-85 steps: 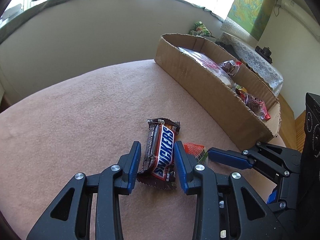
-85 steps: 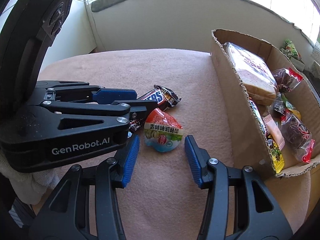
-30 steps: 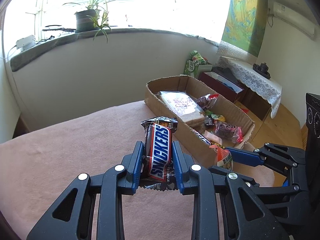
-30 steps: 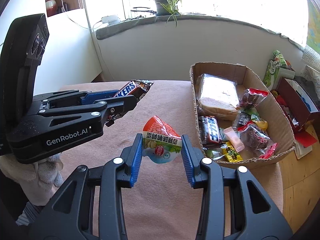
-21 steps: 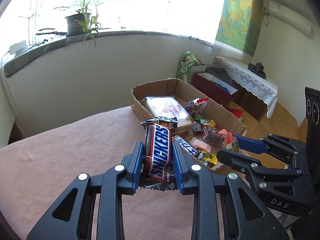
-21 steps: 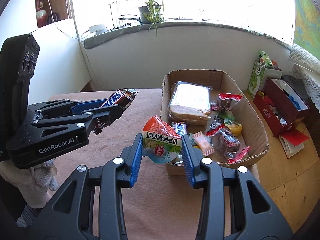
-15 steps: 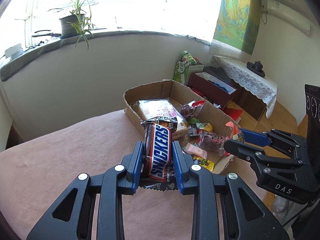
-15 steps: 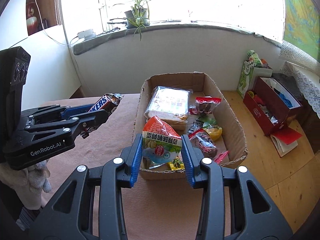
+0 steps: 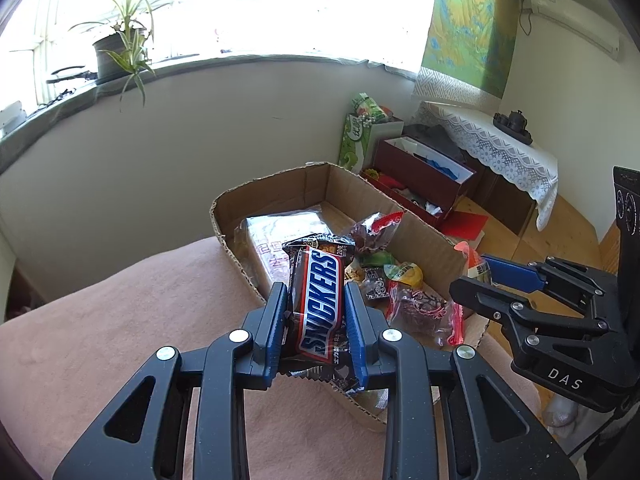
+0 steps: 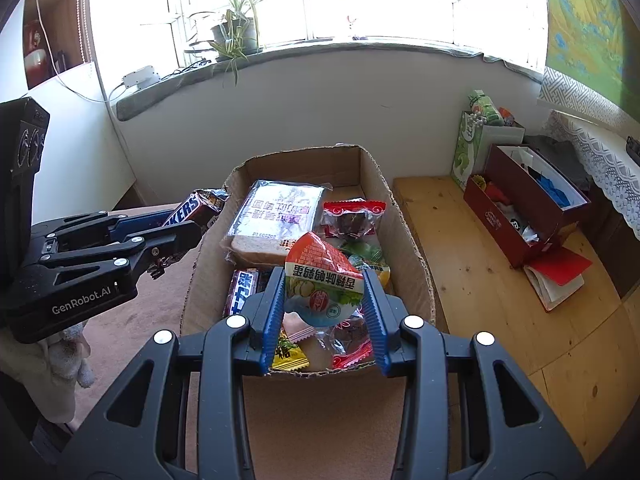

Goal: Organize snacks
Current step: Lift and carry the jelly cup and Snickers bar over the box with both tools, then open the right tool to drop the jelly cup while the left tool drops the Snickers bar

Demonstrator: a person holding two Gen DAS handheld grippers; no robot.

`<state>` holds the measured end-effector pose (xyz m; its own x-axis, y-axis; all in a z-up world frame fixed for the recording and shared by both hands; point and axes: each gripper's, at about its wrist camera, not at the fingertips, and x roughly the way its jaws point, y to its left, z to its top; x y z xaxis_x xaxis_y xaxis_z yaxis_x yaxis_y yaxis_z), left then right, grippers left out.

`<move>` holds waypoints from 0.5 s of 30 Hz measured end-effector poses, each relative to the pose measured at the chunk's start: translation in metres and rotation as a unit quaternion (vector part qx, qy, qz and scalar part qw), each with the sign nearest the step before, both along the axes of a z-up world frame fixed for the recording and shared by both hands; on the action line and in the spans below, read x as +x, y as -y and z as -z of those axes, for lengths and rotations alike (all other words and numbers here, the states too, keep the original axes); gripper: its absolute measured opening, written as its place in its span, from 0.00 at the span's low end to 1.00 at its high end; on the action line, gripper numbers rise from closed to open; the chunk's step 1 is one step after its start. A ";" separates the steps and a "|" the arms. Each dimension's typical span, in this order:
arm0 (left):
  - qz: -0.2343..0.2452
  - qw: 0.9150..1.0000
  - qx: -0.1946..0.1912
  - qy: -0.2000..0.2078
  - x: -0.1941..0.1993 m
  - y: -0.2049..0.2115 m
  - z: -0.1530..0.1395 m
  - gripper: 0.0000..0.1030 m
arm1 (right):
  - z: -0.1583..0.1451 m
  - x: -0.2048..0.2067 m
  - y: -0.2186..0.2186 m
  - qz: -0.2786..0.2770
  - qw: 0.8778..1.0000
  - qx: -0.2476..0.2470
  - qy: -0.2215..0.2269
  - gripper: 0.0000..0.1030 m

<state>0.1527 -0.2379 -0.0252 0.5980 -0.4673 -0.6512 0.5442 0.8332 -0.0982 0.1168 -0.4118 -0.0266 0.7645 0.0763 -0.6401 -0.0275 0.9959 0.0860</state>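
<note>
left gripper [image 9: 316, 320] clamps brown Snickers bar [image 9: 320, 304] mid-wrapper, light, slick | right gripper [image 10: 324, 304] pinches soft crinkly egg-snack pouch [image 10: 320, 284] | above open cardboard box [image 10: 404, 240]

Brown Snickers bar [image 9: 320, 304], pink tablecloth [image 9: 120, 320]

Bright window [image 10: 304, 4] ahead, potted spider plant [image 10: 232, 36] on grey sill [image 9: 60, 100]. White wall [image 9: 200, 128] below. Landscape hanging [image 9: 464, 20] and air conditioner [image 9: 576, 36] upper right. Lace-covered cabinet [image 9: 504, 148], wooden floor [image 10: 480, 264] right.
</note>
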 end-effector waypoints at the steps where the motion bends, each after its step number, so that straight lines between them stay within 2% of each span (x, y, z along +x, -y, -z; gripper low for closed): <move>1: 0.002 1.000 0.001 -0.001 0.001 0.002 0.001 0.26 | 0.001 0.002 0.002 0.001 1.000 0.001 -0.001 0.38; 15: 0.018 1.000 0.002 -0.011 0.007 0.024 0.006 0.26 | 0.014 0.014 0.012 0.005 1.000 0.002 -0.010 0.38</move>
